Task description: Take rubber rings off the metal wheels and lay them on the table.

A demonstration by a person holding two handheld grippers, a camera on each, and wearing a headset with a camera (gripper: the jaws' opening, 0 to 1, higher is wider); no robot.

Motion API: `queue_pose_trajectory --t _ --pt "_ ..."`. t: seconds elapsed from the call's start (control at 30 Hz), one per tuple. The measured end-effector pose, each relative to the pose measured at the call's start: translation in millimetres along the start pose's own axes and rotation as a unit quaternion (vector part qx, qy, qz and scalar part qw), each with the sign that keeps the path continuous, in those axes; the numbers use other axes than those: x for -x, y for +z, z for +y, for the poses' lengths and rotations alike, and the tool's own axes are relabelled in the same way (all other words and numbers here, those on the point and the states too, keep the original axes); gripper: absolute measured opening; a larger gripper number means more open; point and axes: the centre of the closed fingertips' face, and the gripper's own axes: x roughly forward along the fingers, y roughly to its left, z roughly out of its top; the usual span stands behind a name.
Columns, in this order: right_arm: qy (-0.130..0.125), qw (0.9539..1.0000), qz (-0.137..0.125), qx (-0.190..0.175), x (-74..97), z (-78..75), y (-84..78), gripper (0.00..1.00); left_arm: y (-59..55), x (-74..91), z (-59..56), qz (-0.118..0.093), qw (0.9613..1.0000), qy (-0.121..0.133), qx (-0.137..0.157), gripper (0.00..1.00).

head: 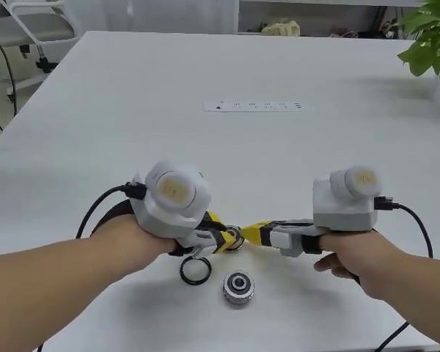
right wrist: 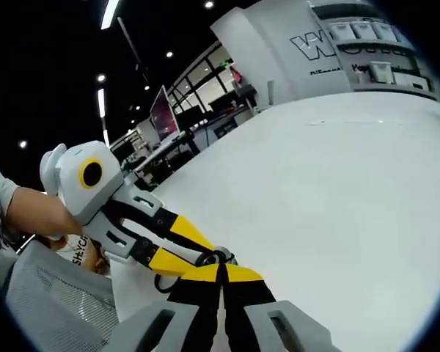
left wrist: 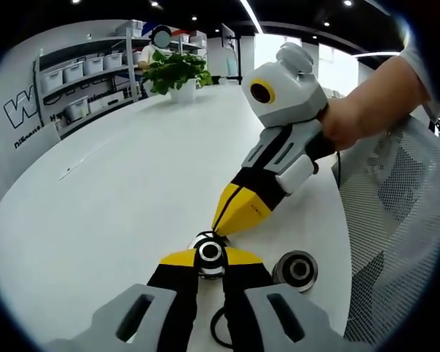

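Obs: left gripper (left wrist: pixel 210 258) has its jaws clamped on either side of a wheel (left wrist: pixel 209 251), held off the table (head: pixel 293 154). The right gripper (left wrist: pixel 224 226) has its jaws together, tips touching the far rim of that wheel. I cannot tell whether they pinch rubber. A dark band round the held wheel suggests its rubber is on.

Just below the left gripper, on the person's side, a loose ring (head: pixel 195 270) lies flat on the table. Near it, under the gap between the two grippers, a second wheel (head: pixel 238 287) lies on its face, apart from the ring. Its rim looks like bare metal in the head view.

Progress, judged: one ring off and laid down, one left to strip and lay.

Count: wheels 2; loose rings 1; grippers 2.
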Motion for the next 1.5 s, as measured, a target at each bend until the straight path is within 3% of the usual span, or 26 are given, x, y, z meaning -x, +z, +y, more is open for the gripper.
queue_pose_trajectory --t 0.37,0.4,0.47,0.8,1.07,1.17,1.5 --pt "0.018 0.9997 0.001 0.013 -4.6 11.7 0.9 0.00 -0.1 0.1 -0.8 0.000 1.0000 -0.004 -0.003 0.07" --pt "0.066 0.9977 -0.011 -0.002 -6.0 31.1 5.0 0.00 -0.2 0.1 -1.2 0.000 1.0000 -0.004 -0.003 0.07" --pt "0.037 0.9988 -0.013 0.028 -7.2 22.4 10.3 0.00 -0.1 -0.2 -0.7 0.000 1.0000 -0.003 -0.002 0.07" --pt "0.014 0.9994 -0.009 0.029 -3.6 10.4 5.9 0.00 0.3 -0.6 -0.3 -0.010 0.9999 -0.002 0.005 0.07" --pt "0.012 0.9994 -0.007 0.030 -1.2 10.0 4.8 0.00 0.1 0.3 -0.8 -0.006 1.0000 -0.005 -0.001 0.08" --pt "0.011 0.9995 -0.009 0.030 -0.7 10.1 5.5 0.00 0.4 1.6 -2.1 -0.004 0.9999 -0.008 -0.004 0.13" --pt "0.011 0.9995 -0.014 0.025 2.6 12.8 8.2 0.00 7.3 16.2 -6.7 -0.021 0.9997 -0.014 -0.004 0.21"
